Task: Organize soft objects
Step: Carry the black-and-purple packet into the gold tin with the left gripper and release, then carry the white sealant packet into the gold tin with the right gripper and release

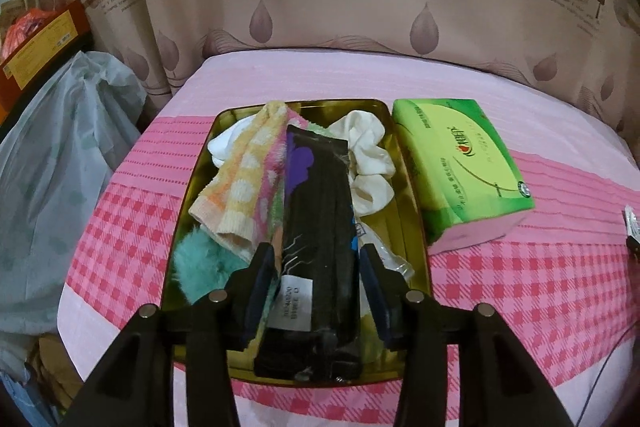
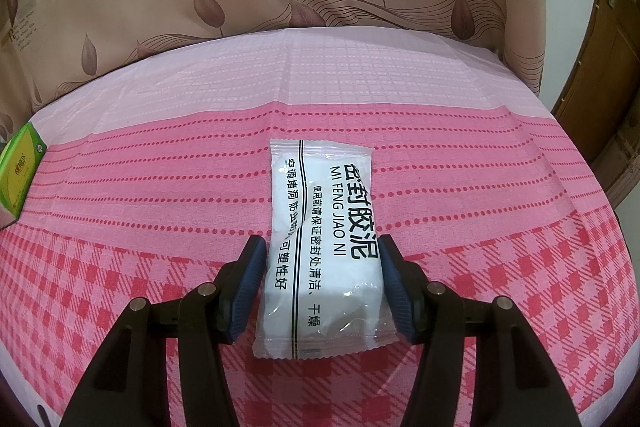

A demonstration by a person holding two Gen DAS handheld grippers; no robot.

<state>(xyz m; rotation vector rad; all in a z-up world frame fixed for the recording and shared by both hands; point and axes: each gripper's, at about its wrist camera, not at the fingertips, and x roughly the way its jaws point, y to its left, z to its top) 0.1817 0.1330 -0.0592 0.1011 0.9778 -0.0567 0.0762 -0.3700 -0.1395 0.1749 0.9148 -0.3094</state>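
One green tissue pack point(image 1: 460, 171) lies just beside the crowded tin point(image 1: 416, 227).

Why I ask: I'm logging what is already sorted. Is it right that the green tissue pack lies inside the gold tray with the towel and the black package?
Not quite. In the left wrist view the green tissue pack lies on the pink cloth beside the gold tray, outside its right rim. The towel and black package are in the tray.
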